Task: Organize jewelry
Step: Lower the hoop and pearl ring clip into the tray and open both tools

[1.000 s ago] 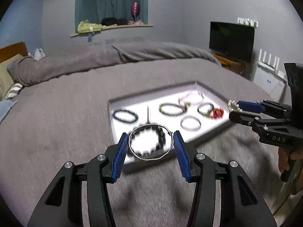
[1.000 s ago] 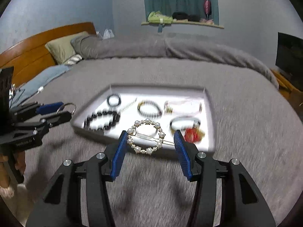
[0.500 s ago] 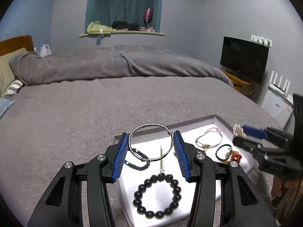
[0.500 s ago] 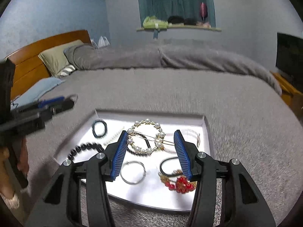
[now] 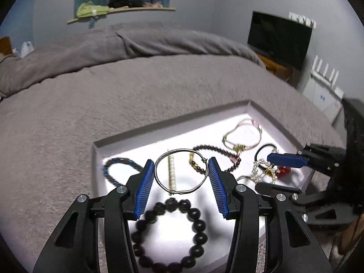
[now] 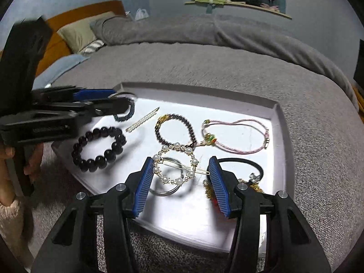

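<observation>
A white tray (image 5: 97,159) lies on the grey bed and holds several bracelets; it also shows in the right wrist view (image 6: 276,118). My left gripper (image 5: 181,173) is shut on a thin silver wire bangle (image 5: 159,175) and holds it over the tray's near left part, above a black bead bracelet (image 5: 198,225). My right gripper (image 6: 180,169) is shut on a pearl ring hair clip (image 6: 176,146), over the tray's front middle. A pink cord bracelet (image 6: 238,122), a dark bead bracelet (image 6: 188,127) and a black hair tie (image 6: 252,165) lie in the tray.
The grey duvet (image 5: 68,118) surrounds the tray on all sides. A TV (image 5: 278,38) stands at the right wall. Pillows (image 6: 84,31) and a wooden headboard lie at the bed's far left. My left gripper body (image 6: 56,113) crosses the tray's left corner.
Both grippers have come in over the tray and lower, each still holding its piece. The tray and its bracelets now sit directly beneath the fingers.
</observation>
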